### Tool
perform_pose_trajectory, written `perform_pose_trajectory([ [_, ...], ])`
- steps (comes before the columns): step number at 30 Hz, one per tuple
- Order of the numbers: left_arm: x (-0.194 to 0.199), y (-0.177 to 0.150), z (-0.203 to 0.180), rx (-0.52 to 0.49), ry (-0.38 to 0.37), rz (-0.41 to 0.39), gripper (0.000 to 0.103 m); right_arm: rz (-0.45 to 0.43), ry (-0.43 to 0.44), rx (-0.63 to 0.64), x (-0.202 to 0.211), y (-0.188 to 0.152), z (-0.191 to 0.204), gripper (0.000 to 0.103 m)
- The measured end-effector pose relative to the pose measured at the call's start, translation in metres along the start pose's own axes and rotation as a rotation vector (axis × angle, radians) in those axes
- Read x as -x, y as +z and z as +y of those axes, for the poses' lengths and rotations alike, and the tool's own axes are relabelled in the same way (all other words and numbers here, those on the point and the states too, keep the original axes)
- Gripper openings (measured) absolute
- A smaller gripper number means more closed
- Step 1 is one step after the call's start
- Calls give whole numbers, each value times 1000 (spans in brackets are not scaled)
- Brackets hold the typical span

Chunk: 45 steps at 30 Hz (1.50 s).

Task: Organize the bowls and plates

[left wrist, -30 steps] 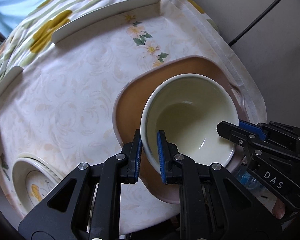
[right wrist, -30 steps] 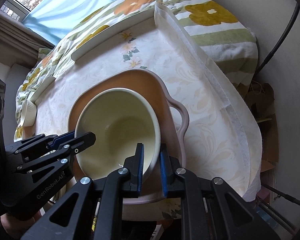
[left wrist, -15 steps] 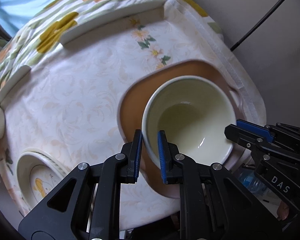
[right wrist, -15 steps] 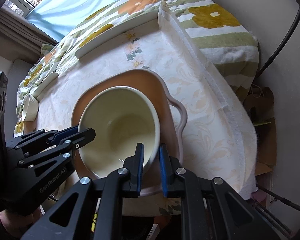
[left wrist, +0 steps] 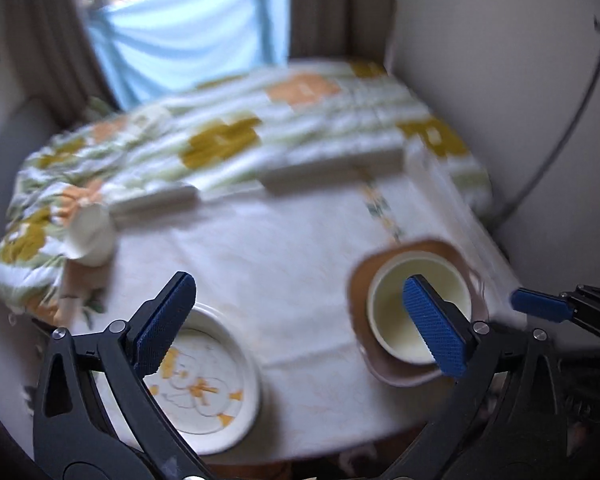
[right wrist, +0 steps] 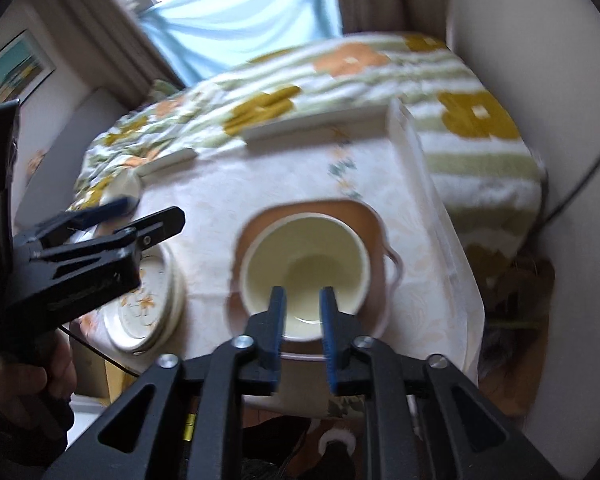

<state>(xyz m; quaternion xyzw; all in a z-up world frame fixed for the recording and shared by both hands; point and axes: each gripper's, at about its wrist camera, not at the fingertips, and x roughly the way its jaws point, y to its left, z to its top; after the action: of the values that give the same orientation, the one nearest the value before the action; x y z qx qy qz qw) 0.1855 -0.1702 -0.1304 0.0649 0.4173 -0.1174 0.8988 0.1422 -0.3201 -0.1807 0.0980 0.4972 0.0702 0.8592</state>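
Left wrist view, blurred by motion: the left gripper has its jaws spread wide with nothing between them, having just been opening. Past its right blue pad sits the cream bowl, upright inside the brown plate, which lies near the right edge of the desk under a pale floral cloth. Past the left pad is the patterned plate, white with orange motifs, at the near edge of the desk and well apart from the bowl. A small white cup lies tipped at the far left, against a flowered blanket. One blue pad of the right gripper pokes in from the right edge, clear of the bowl.

Right wrist view: the right gripper has its jaws partly parted, having just been opening; they appear in front of the near rim of the cream bowl with no pad pressing on it. The bowl sits within the brown plate, whose handle juts to the right. To the left, the left gripper, held by a hand, hangs released above the patterned plate, which looks like the top of a small stack. Beyond the desk lies the flowered blanket, and a blue curtain fills the window.
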Motion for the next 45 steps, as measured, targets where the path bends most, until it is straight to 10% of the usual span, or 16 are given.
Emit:
perform_pose_trajectory([
  [2, 13, -3, 16, 50, 29, -15, 103, -23, 33, 56, 2, 0, 13, 85],
  [12, 82, -38, 119, 325, 255, -71, 103, -64, 204, 311, -23, 21, 91, 102],
  [22, 80, -43, 262, 651, 228, -107, 103, -57, 301, 427, -61, 118, 190, 102],
  [33, -73, -34, 387, 847, 63, 56, 82, 179, 350, 351, -225, 207, 274, 102],
  [45, -200, -36, 425, 836, 9, 238, 41, 375, 318, 303, -356, 210, 309, 56],
])
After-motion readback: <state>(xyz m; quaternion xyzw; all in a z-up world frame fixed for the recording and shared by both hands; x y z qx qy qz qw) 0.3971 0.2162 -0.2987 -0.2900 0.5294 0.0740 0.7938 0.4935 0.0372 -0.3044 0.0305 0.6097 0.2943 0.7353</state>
